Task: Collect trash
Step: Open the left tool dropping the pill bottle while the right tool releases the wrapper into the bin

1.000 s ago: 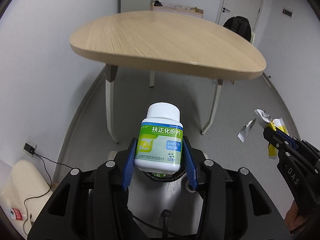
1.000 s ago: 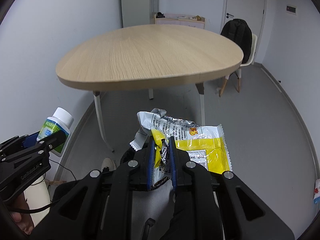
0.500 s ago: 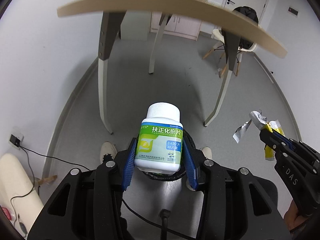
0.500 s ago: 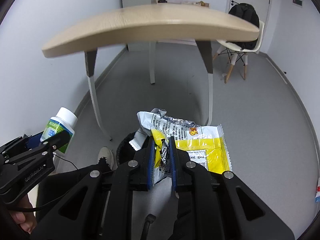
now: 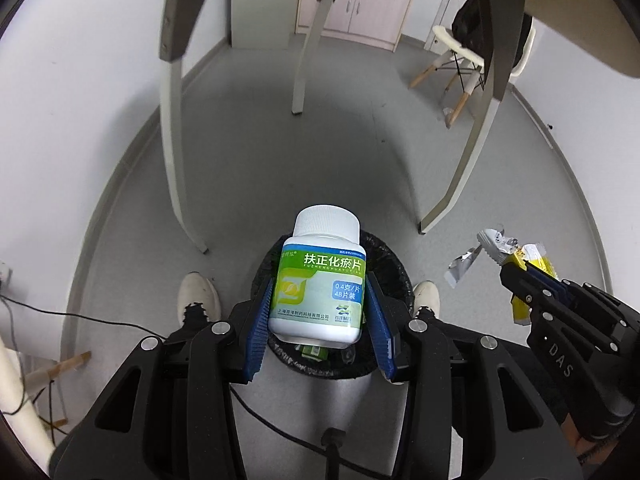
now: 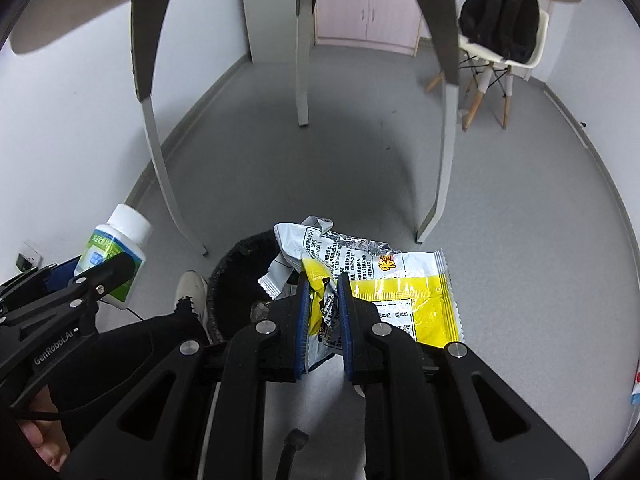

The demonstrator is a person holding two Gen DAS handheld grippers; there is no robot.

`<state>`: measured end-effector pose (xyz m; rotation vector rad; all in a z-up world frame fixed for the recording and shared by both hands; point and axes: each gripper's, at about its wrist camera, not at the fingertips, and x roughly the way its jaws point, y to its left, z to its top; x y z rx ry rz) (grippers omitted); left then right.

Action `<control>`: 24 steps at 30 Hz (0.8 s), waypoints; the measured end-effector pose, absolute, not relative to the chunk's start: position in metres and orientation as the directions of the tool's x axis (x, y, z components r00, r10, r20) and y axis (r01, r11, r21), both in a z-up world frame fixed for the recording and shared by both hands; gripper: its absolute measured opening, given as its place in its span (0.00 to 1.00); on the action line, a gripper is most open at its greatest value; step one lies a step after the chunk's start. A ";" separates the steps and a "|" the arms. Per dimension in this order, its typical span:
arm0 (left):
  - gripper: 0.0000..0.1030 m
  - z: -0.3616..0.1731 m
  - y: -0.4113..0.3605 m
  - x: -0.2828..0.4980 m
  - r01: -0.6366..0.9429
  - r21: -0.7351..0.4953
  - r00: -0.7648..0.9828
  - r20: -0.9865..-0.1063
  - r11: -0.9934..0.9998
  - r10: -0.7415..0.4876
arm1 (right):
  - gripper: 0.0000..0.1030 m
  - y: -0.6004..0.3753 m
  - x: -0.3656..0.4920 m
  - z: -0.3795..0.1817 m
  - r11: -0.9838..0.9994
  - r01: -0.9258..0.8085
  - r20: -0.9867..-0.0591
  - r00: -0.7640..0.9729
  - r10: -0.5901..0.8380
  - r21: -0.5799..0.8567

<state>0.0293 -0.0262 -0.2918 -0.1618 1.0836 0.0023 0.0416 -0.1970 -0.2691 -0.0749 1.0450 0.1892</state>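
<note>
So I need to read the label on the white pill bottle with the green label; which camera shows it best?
The left wrist view: the white pill bottle with the green label sits centred between the left gripper fingers, label facing the camera. The right wrist view shows that bottle small, at the left edge, angled and partly hidden by a finger.

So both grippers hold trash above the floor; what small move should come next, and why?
Probably open the left gripper to drop the pill bottle: the black-lined bin shows directly beneath it. The right gripper, clamped on the yellow wrapper, sits beside the bin's mouth.
</note>
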 end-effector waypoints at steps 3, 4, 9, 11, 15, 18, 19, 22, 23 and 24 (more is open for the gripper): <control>0.42 -0.314 -0.028 0.040 -0.082 -0.133 0.453 -0.888 0.988 -0.082 | 0.13 -0.193 0.047 -0.287 0.981 -0.192 -0.872 0.474 0.125 0.036; 0.42 -0.319 -0.029 0.043 -0.083 -0.134 0.445 -0.892 0.987 -0.084 | 0.13 -0.193 0.049 -0.294 0.981 -0.192 -0.875 0.469 0.125 0.037; 0.42 -0.339 -0.036 0.058 -0.067 -0.133 0.424 -0.901 0.989 -0.092 | 0.13 -0.191 0.062 -0.311 0.984 -0.178 -0.887 0.452 0.095 0.015; 0.42 -0.344 -0.041 0.062 -0.059 -0.137 0.416 -0.904 0.989 -0.100 | 0.13 -0.194 0.067 -0.318 0.985 -0.171 -0.896 0.434 0.090 0.015; 0.42 -0.352 -0.051 0.067 -0.049 -0.145 0.398 -0.910 0.988 -0.114 | 0.13 -0.196 0.064 -0.324 0.986 -0.164 -0.900 0.428 0.083 0.013; 0.42 -0.356 -0.056 0.070 -0.039 -0.139 0.389 -0.914 0.989 -0.113 | 0.13 -0.201 0.064 -0.325 0.989 -0.147 -0.903 0.423 0.082 0.021; 0.42 -0.356 -0.059 0.071 -0.031 -0.135 0.389 -0.914 0.990 -0.112 | 0.13 -0.202 0.064 -0.326 0.989 -0.145 -0.904 0.420 0.079 0.019; 0.46 -0.355 -0.058 0.072 -0.026 -0.136 0.396 -0.911 0.990 -0.115 | 0.13 -0.204 0.066 -0.333 0.990 -0.141 -0.911 0.406 0.078 0.021; 0.51 -0.356 -0.056 0.074 -0.026 -0.130 0.396 -0.912 0.991 -0.109 | 0.13 -0.205 0.066 -0.332 0.990 -0.139 -0.911 0.404 0.078 0.023; 0.56 -0.357 -0.055 0.074 -0.027 -0.121 0.396 -0.913 0.992 -0.100 | 0.13 -0.204 0.066 -0.331 0.990 -0.139 -0.911 0.405 0.076 0.020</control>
